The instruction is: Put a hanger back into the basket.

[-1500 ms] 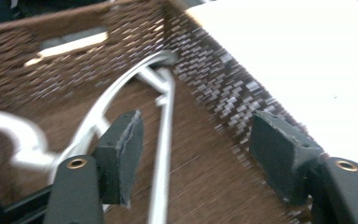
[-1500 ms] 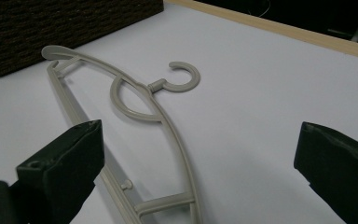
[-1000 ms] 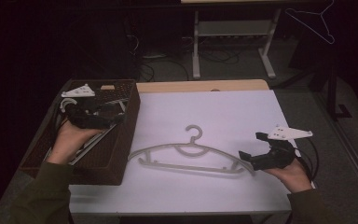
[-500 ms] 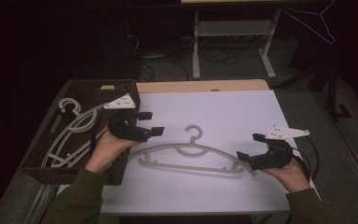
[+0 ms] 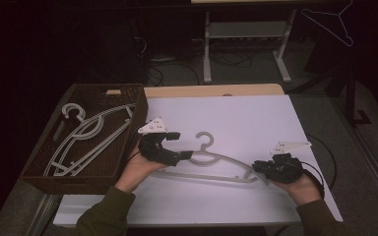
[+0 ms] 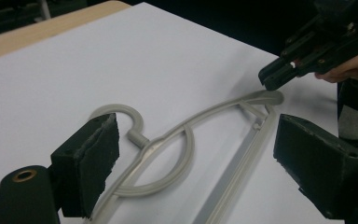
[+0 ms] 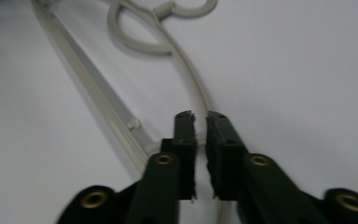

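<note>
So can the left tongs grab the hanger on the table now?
Probably yes. The left tongs are wide open right over the hanger near its hook, and nothing lies between them. The right tongs pinch its far end.

I see pale grey hanger [image 5: 211, 162] on white tabletop [image 5: 256, 123] with tan wood edge; black tongs; dark brown woven basket [image 5: 128, 93]; olive sleeves.

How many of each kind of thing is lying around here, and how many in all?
Grey plastic hangers: 3, one on the table, two in the basket
Wire hanger on the dark background: 1
Brown wicker basket: 1
Hand-held grippers: 2, left, right
Total: 7
</note>
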The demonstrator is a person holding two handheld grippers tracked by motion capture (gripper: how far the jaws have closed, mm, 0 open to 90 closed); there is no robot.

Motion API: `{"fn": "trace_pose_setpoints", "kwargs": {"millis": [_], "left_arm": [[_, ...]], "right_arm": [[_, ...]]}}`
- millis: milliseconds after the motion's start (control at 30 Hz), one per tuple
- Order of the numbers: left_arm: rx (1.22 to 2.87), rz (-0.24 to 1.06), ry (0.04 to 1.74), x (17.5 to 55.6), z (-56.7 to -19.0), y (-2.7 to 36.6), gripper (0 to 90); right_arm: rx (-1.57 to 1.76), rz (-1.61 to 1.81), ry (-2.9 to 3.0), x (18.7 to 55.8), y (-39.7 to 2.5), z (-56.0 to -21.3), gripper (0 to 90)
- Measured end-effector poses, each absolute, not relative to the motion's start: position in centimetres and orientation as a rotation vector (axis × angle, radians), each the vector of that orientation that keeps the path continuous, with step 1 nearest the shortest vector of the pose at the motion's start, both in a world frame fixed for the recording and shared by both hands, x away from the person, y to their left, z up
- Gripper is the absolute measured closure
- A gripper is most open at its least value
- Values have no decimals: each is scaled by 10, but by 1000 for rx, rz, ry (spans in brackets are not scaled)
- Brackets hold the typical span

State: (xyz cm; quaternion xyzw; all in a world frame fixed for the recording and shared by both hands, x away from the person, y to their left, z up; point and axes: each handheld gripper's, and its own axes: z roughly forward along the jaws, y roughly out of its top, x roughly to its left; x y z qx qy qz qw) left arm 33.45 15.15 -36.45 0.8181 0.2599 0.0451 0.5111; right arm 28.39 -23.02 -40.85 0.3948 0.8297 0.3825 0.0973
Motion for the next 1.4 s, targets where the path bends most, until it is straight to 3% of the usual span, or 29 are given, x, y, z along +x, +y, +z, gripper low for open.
{"fn": "trace_pose_setpoints", "kwargs": {"millis": [67,667,1400], "left_arm": [[1979,114,629,336,-371,152,140],[1999,93,678,340,-390,157,146],[2031,96,703,348,-397,158,165]], "right_arm": [[1188,1099,2494,285,-228,-413,893],[1201,882,2542,292,-231,-425,896],[1293,784,2341,360,-268,-427,893]]}}
